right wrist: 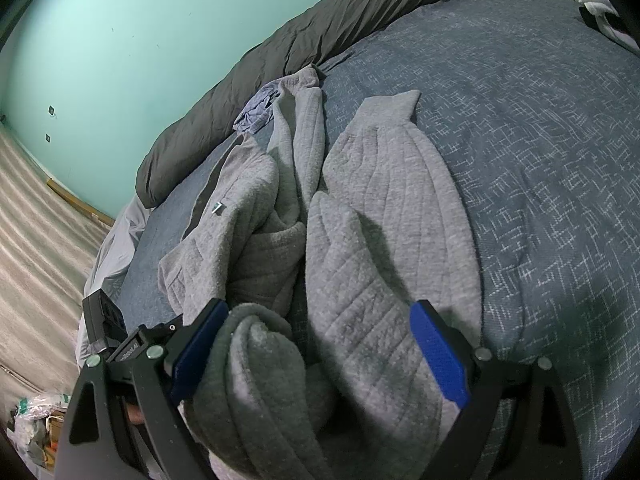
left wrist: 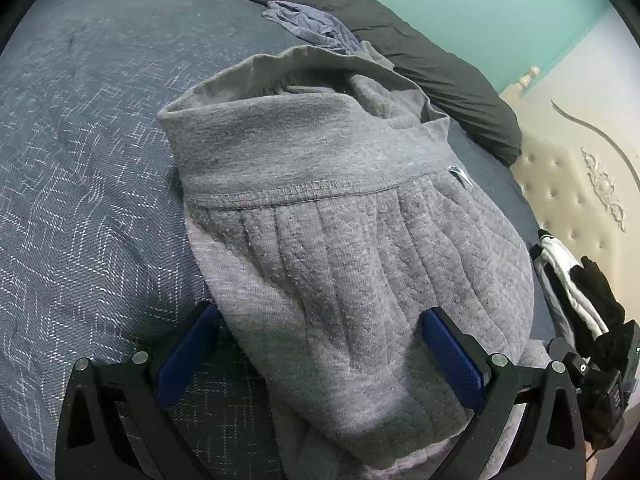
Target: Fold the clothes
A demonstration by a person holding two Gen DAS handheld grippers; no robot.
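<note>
Turquoise wall behind, then the bed (left wrist: 80, 160), its blue-grey patterned cover carrying everything. Along the bed's far edge runs a dark rolled duvet (right wrist: 280, 52), pushed back, I judge, to leave working room. A crumpled pale-blue garment (left wrist: 312, 24) sits against it, and black-and-white clothes (left wrist: 576, 276) lie at the headboard-side edge.

Toward the near edge lies the task's piece, a grey quilted sweatshirt (left wrist: 360, 248). It is bunched, not flat: the ribbed hem stands open toward the duvet, one sleeve (right wrist: 384, 168) lies stretched out over the cover, and the body is heaped in folds beside it. Whether it is being spread for folding or gathered midway through one, I cannot say.

My left gripper (left wrist: 316, 344) is spread wide, its blue pads either side of the quilted body, the cloth running between them without being pinched. My right gripper (right wrist: 320, 344) is likewise spread wide, straddling a thick roll of grey fabric; the left pad touches that roll, but nothing is clamped.
</note>
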